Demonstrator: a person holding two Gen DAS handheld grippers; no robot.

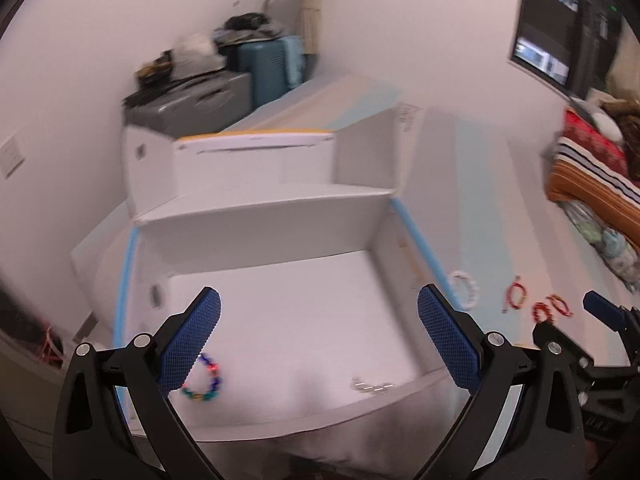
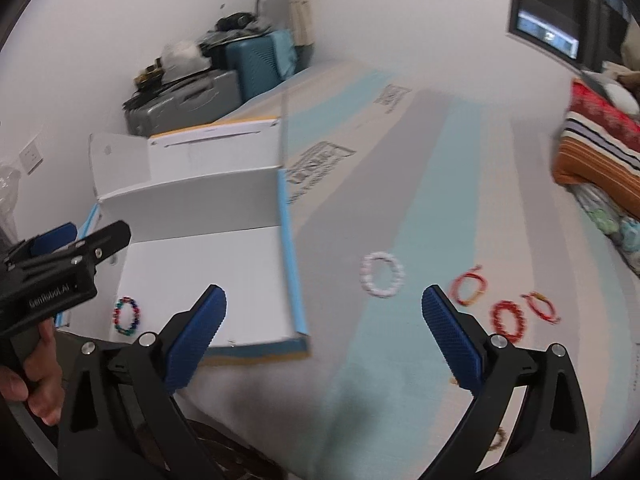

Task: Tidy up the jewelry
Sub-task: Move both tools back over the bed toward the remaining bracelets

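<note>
Both the left gripper (image 1: 319,312) and right gripper (image 2: 324,312) stood wide and empty; a multicoloured bracelet (image 1: 203,381) lay inside the white box (image 1: 260,220); a white bracelet (image 2: 381,274) lay outside.

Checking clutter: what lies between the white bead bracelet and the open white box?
Nothing: bare striped tabletop between white bead bracelet and white box, per the right wrist view.

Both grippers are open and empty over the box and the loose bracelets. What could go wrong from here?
1. The white bracelet lies close to the box wall; a grab there may bump the box.
2. Three red bracelets lie close together, so the right gripper may catch two at once.
3. The small silver piece in the box is pale against the white floor and easy to miss; the left gripper could knock it or the colourful bracelet.
</note>
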